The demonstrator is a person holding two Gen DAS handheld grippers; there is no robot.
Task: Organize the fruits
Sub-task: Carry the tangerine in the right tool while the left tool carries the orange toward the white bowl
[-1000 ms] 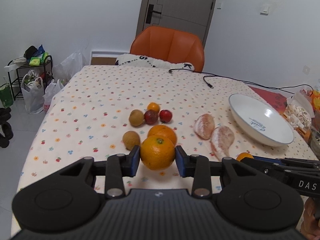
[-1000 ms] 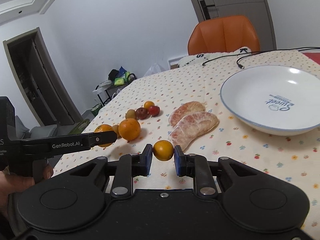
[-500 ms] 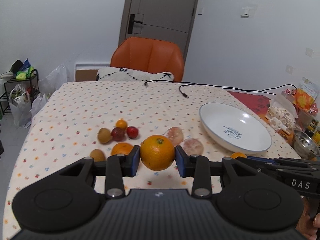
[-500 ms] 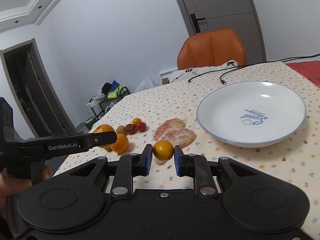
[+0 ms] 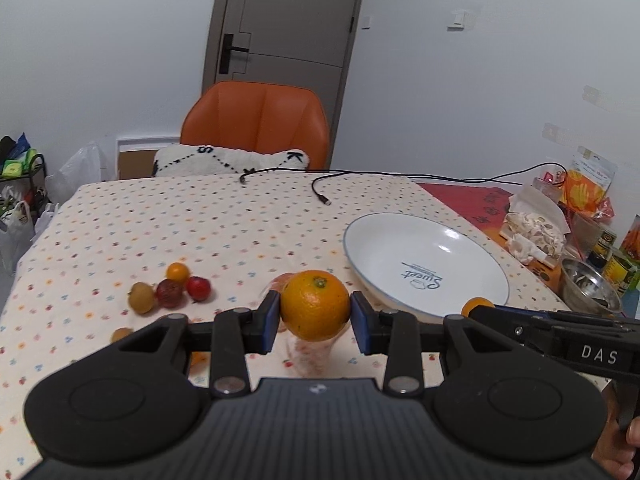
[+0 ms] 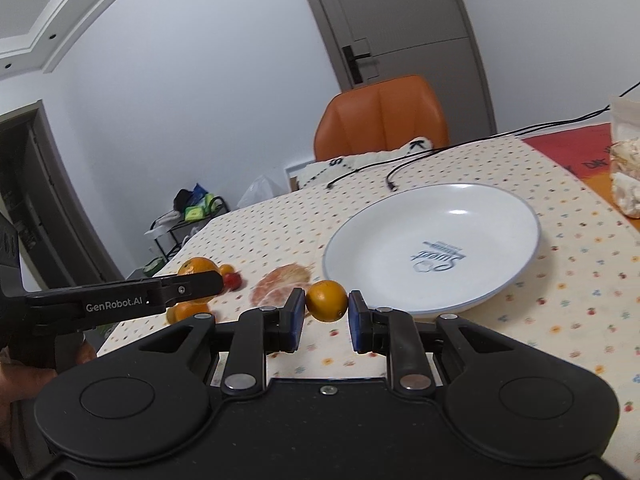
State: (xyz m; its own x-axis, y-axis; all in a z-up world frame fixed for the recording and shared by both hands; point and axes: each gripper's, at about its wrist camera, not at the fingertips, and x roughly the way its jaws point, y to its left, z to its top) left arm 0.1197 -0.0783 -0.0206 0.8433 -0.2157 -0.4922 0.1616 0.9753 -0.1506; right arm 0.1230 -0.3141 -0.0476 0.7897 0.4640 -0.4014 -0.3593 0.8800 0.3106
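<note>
- Left gripper: fingers clamped on the large orange, blue pads at its widest girth; fruit held clear of the surface, short of the plate's near-left rim.
- Right gripper: fingers clamped on the small orange, the pads catching only its sides; fruit held aloft just before the plate's near rim.
- Risk, grip: both fruits are round and smooth-skinned; in my judgement a tilt or jolt could roll either out from between the pads, the small one more readily.
- Risk, collision: both grippers approach the white plate from the same side, the right one crossing low in the left wrist view; the two could knock together over the rim.
- Risk, release: the plate is shallow and glossy; a fruit let go from a height may roll across and over the far rim.
- Beneath the left fingers: peeled citrus pieces, near the plate's left rim; a low pass could strike them.
- Left half of the surface: small fruit cluster and a further orange, well apart from the plate.
- Open room: plate interior bare; the far middle of the surface free, save a black cable towards the far edge.
- Right edge: packets, wrappers and a metal bowl crowd beside the plate; little margin there.
</note>
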